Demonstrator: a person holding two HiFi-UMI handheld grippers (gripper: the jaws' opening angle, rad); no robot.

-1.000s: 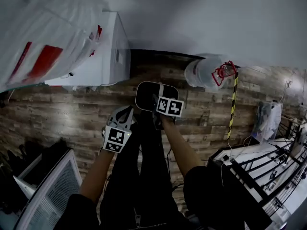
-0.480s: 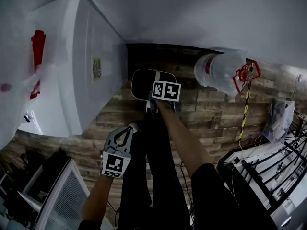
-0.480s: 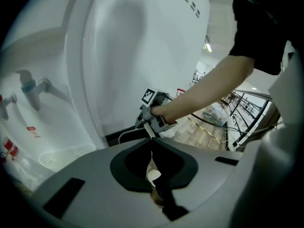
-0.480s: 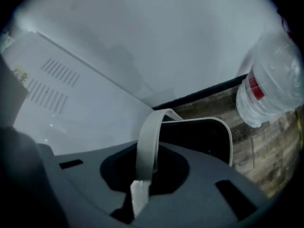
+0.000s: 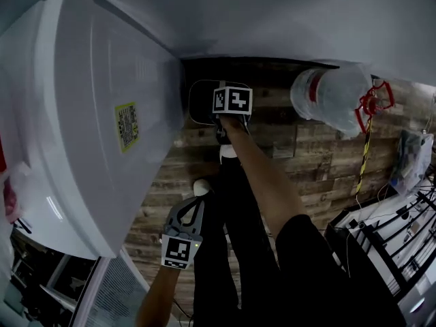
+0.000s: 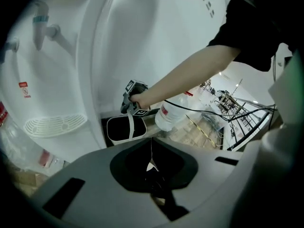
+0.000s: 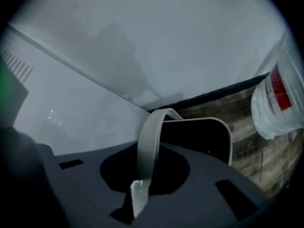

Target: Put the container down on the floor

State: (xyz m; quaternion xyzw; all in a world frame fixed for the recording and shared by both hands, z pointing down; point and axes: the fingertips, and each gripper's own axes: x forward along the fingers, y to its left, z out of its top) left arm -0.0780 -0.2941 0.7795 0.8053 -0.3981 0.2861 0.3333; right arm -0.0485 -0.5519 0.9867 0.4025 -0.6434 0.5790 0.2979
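The container (image 5: 202, 103) is a dark bucket with a pale rim and a grey strap handle (image 7: 152, 141). It hangs by the wall's foot, between the white water dispenser (image 5: 88, 135) and a big water bottle (image 5: 334, 101). My right gripper (image 5: 223, 109) is shut on the strap, which runs up between its jaws in the right gripper view. The frames do not show whether the bucket touches the floor. My left gripper (image 5: 194, 199) hangs lower and nearer my legs, shut and holding nothing. In the left gripper view the container (image 6: 124, 129) shows beyond its closed jaws.
The wooden plank floor (image 5: 306, 176) stretches to the right. A yellow-black striped pole (image 5: 364, 155) leans beside the bottle. Black metal racks (image 5: 388, 237) stand at the lower right. A slatted white unit (image 5: 116, 291) sits at the lower left.
The view has swung so the dispenser fills the left side. My left gripper has dropped back toward my legs. The right gripper keeps its hold on the container handle near the wall.
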